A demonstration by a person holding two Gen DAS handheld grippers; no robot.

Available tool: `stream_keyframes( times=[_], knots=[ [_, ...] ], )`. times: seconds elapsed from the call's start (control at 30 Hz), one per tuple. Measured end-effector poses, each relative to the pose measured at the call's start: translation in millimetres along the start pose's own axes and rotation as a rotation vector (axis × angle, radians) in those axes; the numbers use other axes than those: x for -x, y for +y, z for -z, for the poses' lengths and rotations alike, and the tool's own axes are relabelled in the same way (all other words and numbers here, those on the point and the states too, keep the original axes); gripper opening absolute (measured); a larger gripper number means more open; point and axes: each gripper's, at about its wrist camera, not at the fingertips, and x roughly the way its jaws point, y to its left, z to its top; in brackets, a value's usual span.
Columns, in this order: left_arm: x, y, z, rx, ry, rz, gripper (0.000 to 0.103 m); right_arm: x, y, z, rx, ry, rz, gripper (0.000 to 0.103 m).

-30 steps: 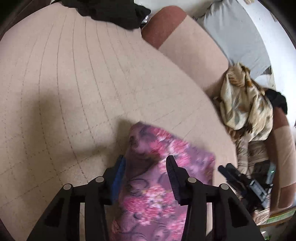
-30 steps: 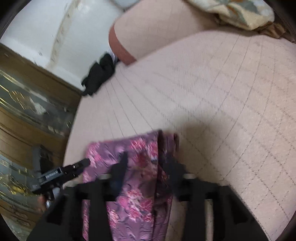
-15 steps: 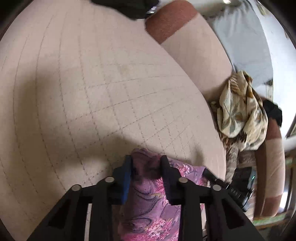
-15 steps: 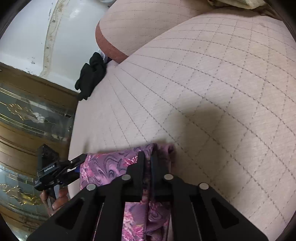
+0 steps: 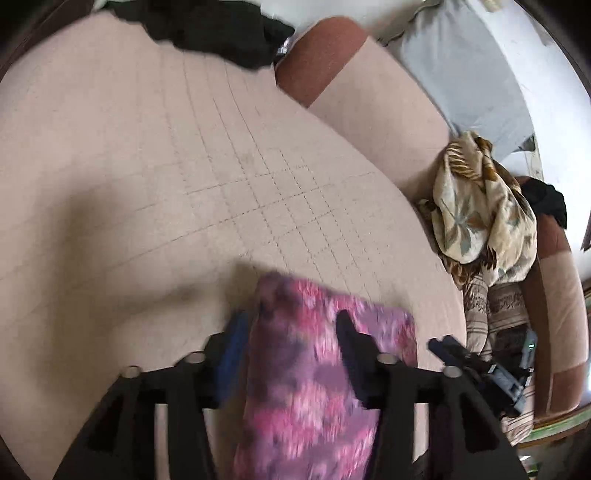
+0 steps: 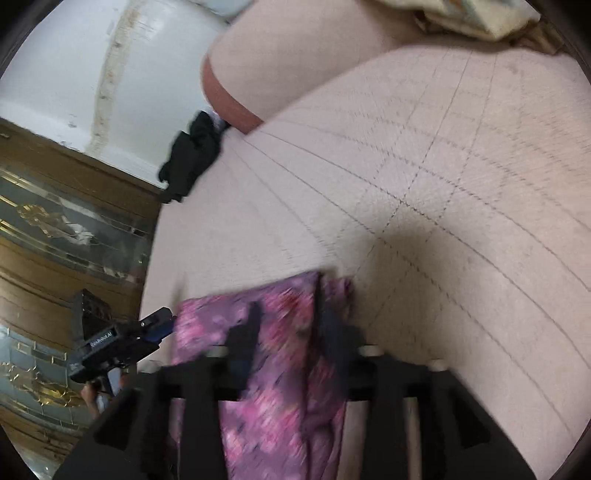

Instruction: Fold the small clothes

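At the bottom centre of the left wrist view, the left gripper (image 5: 291, 332) has its jaws opening, the purple floral cloth (image 5: 314, 387) lying blurred between them with a gap on either side, so it is released. The cloth sits at the lower middle of the frame on the beige quilted cushion (image 5: 147, 184), near its front edge. At the lower right of that view the right gripper's tip (image 5: 476, 369) shows just beside the cloth's right corner.

In the right wrist view the right gripper (image 6: 288, 325) fills the bottom centre, its jaws opening too, the cloth (image 6: 280, 398) between them and no pad clearly pressing it; motion blur softens the fingers. The left gripper (image 6: 118, 343) pokes in at the lower left, touching or just beside the cloth's left corner; I cannot tell which.

Farther back, at the right of the left wrist view, a cream patterned blanket (image 5: 480, 210) is heaped against the sofa's arm. At the top, a black garment (image 5: 214, 29) lies at the cushion's far edge, beside a brown-ended bolster (image 5: 321, 55)
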Motion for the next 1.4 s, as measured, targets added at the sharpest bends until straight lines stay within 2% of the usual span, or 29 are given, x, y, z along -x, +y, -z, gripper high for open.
stream_keyframes(
  times=[0.1,0.2,0.3,0.37,0.4,0.43,0.47,0.5,0.57,0.63,0.7,0.77,0.83,0.9,0.93,0.97,1.0,1.13,1.2,1.27,1.3,1.33,1.37,1.4],
  knots=[
    [17.0,7.5,38.6,0.013,-0.008,-0.020,0.057,24.7,4.8,33.7,0.008,-0.049,0.002,0.042],
    [10.0,22.6,63.7,0.072,0.025,-0.034,0.055,23.1,-7.2,64.2,-0.036,-0.017,-0.018,0.042],
    [-1.8,26.5,64.1,0.089,0.047,-0.028,0.051,9.6,-11.8,75.4,-0.045,0.020,0.005,0.040],
    [-1.9,23.6,63.4,0.080,0.033,-0.023,0.049,5.6,-7.7,75.0,-0.023,0.016,0.007,0.033],
    [-2.7,21.0,64.0,0.059,0.027,-0.033,0.043,3.8,-5.5,74.5,-0.013,0.011,0.022,0.029],
    [-4.4,19.8,64.9,0.048,0.029,-0.040,0.039,0.7,-3.6,74.5,-0.008,0.015,0.031,0.013],
    [-5.6,19.5,65.7,0.046,0.036,-0.042,0.026,-3.2,-2.2,74.6,-0.004,0.026,0.032,0.005],
    [-5.1,17.7,66.6,0.040,0.041,-0.033,0.015,-1.4,-1.7,75.6,0.001,0.017,0.060,0.005],
    [0.3,10.4,67.5,-0.005,0.012,-0.072,0.009,9.4,1.4,75.5,0.012,-0.011,0.062,0.004],
    [-4.7,6.4,69.2,-0.046,0.005,-0.106,0.008,13.0,4.3,73.1,0.043,-0.031,0.094,0.004],
    [-14.1,8.0,68.6,-0.057,0.024,-0.140,0.008,-4.7,-6.3,73.6,0.033,0.016,0.141,0.004],
    [-13.2,6.4,68.6,-0.062,0.021,-0.144,0.010,-17.1,-16.8,75.2,-0.012,0.049,0.124,0.005],
    [-3.7,5.2,69.4,-0.059,0.014,-0.121,0.014,-7.6,-11.0,74.9,-0.004,0.042,0.101,0.009],
    [7.1,8.4,76.0,-0.043,0.010,-0.106,0.039,7.6,-7.8,77.9,-0.013,0.023,0.054,0.013],
    [12.3,10.7,81.0,-0.032,0.001,-0.102,0.044,17.7,-8.1,83.1,-0.030,0.008,0.031,0.030],
    [19.6,15.0,90.8,-0.019,-0.007,-0.096,0.049,25.0,-8.9,88.5,-0.048,-0.006,0.019,0.053],
    [22.7,18.1,97.4,-0.011,0.000,-0.091,0.051,32.4,-10.7,97.8,-0.068,-0.018,0.010,0.061],
    [30.7,34.1,134.0,0.046,0.058,-0.062,0.051,40.0,-17.2,141.2,-0.117,0.035,-0.005,0.063],
    [32.4,41.8,152.9,0.084,0.090,-0.037,0.051,39.9,-12.3,158.3,-0.098,0.072,0.006,0.063],
    [31.8,43.0,164.4,0.105,0.108,-0.020,0.050,38.5,-2.2,166.5,-0.038,0.085,0.085,0.048],
    [33.6,41.6,167.2,0.098,0.101,-0.032,0.043,34.5,1.5,168.9,-0.011,0.097,0.117,0.040],
    [34.6,39.0,168.2,0.084,0.096,-0.052,0.037,30.0,4.4,170.3,0.013,0.112,0.139,0.013],
    [35.3,35.4,169.5,0.058,0.092,-0.079,0.016,25.4,6.9,171.8,0.034,0.127,0.170,0.007],
    [37.9,29.9,171.9,0.027,0.088,-0.119,0.012,25.1,9.5,172.0,0.040,0.124,0.192,0.007]
  ],
)
